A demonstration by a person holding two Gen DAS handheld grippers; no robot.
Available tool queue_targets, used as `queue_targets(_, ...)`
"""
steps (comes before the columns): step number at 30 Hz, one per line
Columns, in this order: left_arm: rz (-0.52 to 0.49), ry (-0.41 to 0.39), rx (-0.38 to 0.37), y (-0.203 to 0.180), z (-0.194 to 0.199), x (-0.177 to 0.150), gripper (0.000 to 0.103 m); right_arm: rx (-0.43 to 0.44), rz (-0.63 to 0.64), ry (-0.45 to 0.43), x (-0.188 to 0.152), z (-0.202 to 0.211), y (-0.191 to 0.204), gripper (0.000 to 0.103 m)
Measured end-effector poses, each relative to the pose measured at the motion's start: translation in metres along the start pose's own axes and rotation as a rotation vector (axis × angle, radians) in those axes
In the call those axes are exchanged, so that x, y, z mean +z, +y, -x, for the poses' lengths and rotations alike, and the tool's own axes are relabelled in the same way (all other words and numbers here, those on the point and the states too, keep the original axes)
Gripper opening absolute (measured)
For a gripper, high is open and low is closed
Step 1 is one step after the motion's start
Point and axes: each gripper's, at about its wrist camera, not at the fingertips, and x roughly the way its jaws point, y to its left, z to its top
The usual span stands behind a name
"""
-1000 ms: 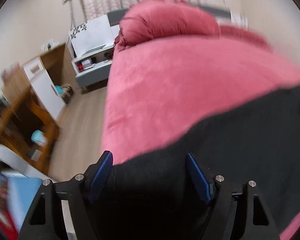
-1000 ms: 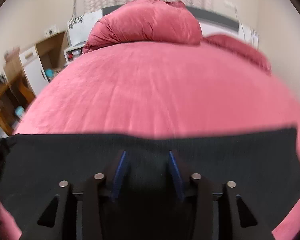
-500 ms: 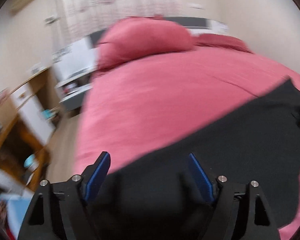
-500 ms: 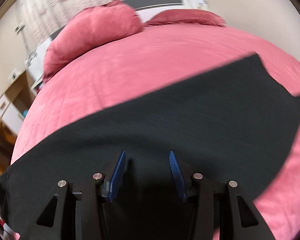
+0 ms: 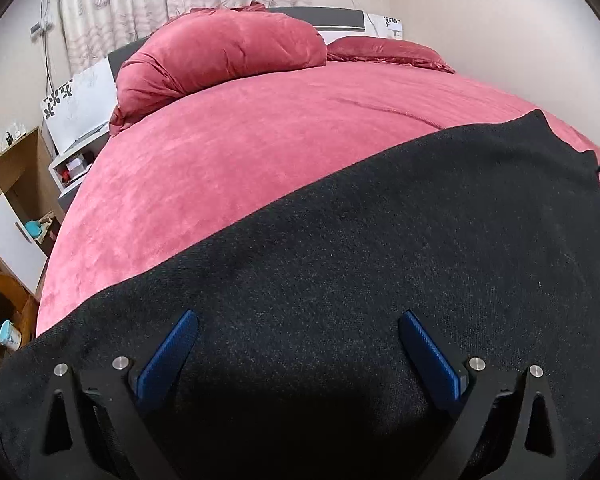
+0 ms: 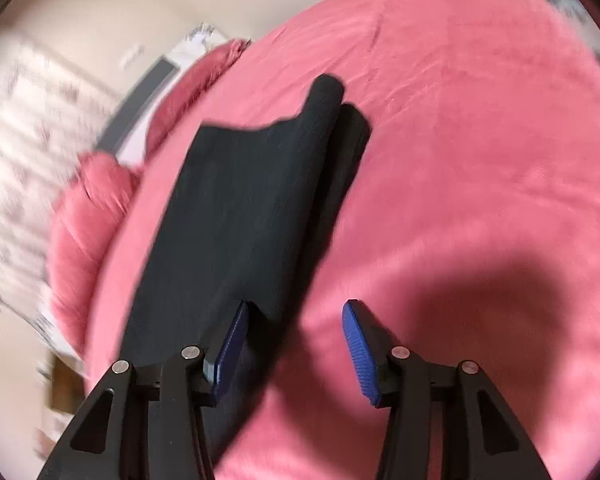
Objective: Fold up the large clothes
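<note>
1. Left wrist view: the left gripper (image 5: pixel 298 354) has its fingers (image 5: pixel 168 354) spread wide and opening further. The black garment (image 5: pixel 360 248) lies flat on the pink bed (image 5: pixel 260 140), directly under and ahead of the fingers; cloth fills the gap between them, but the pads press on nothing.
2. In this view the garment's long axis runs from beside the left finger up and away past the right finger, toward its far corner. At that corner a small dark and blue piece, probably the other gripper, is cut off by the frame edge.
3. The garment's near edge is hidden below the gripper body, so where it ends toward the person cannot be told.
4. Right wrist view: the right gripper (image 6: pixel 296 346) has its fingers (image 6: pixel 360 344) moderately apart and opening. The garment (image 6: pixel 240 208) reaches up and away from the left finger; its side edge is doubled over, with a second layer showing beneath. The gap between the fingers holds mostly bare bed (image 6: pixel 480 160).
5. My reading: the right gripper sits nearer a free edge, so the next fold turns on that edge beside its left finger.
6. This view is blurred; the pillows and curtain are smeared, and the cloth under the left finger is hard to make out.
</note>
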Motion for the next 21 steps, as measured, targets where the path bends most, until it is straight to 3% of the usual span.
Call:
queue_targets(5, 0.008, -0.007, -0.011, 0.007, -0.004, 0.000, 0.102, 0.144, -0.119, -0.051, 0.027, -0.044, -0.007, 0.049)
queue_targets(6, 0.008, -0.006, -0.010, 0.009, -0.003, 0.000, 0.102, 0.145, -0.140, -0.062, 0.030, -0.051, -0.006, 0.039)
queue_targets(7, 0.008, -0.002, -0.010, 0.012, -0.005, 0.001, 0.102, 0.105, -0.161, -0.056, 0.032, -0.063, 0.000, 0.018)
queue_targets(8, 0.002, 0.015, -0.014, 0.014, -0.006, 0.004, 0.102, 0.063, -0.185, -0.041, 0.033, -0.065, -0.001, 0.014)
queue_targets(11, -0.033, 0.092, -0.102, 0.024, -0.007, 0.013, 0.099, 0.214, -0.243, -0.103, 0.044, -0.028, 0.002, 0.010)
queue_targets(13, -0.072, 0.117, -0.165, 0.028, 0.000, 0.014, 0.095, 0.253, -0.134, -0.146, 0.051, -0.003, 0.022, 0.010)
queue_targets(14, -0.096, 0.130, -0.186, 0.029, 0.002, 0.013, 0.094, 0.240, -0.057, -0.165, 0.051, 0.017, 0.034, 0.010)
queue_targets(16, -0.156, 0.146, -0.197, 0.027, 0.005, 0.009, 0.094, 0.193, -0.006, -0.140, 0.054, 0.012, 0.037, 0.010)
queue_targets(19, -0.137, 0.135, -0.168, 0.024, 0.008, 0.006, 0.094, 0.059, -0.088, 0.033, 0.056, -0.029, 0.003, 0.014)
queue_targets(21, -0.084, 0.126, -0.148, 0.021, 0.011, 0.004, 0.094, 0.046, -0.163, 0.081, 0.051, -0.043, -0.015, 0.015)
